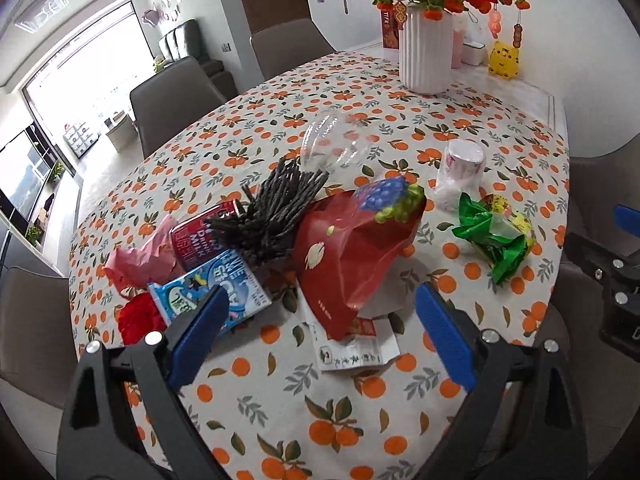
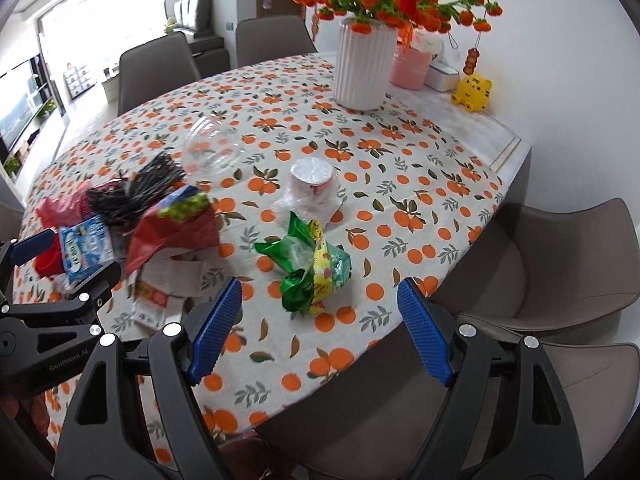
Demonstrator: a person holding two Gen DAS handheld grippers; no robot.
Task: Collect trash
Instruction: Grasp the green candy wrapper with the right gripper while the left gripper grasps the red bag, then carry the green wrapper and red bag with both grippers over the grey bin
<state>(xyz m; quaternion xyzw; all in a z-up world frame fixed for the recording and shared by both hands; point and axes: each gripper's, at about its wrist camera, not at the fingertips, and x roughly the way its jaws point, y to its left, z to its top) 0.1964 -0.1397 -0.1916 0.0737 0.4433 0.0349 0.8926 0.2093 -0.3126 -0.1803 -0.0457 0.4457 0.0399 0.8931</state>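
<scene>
Hidden or unclear: the print on the blue carton (image 1: 212,292) is partly covered by my left claw (image 1: 320,332); the white paper slip (image 1: 356,350) lies half under the red bag (image 1: 352,256). The clear plastic dome (image 1: 332,148) is faint against the patterned surface (image 1: 280,420). My left claw stands wide, nothing between its pads, over the near trash heap. My right claw (image 2: 320,328) stands wide and empty, just near of the green wrapper (image 2: 308,268). Surroundings: dark stick bundle (image 1: 276,208) on the heap, white cup (image 2: 314,184) beyond the wrapper, ribbed vase (image 2: 364,68) far right, chairs (image 2: 560,272) around
</scene>
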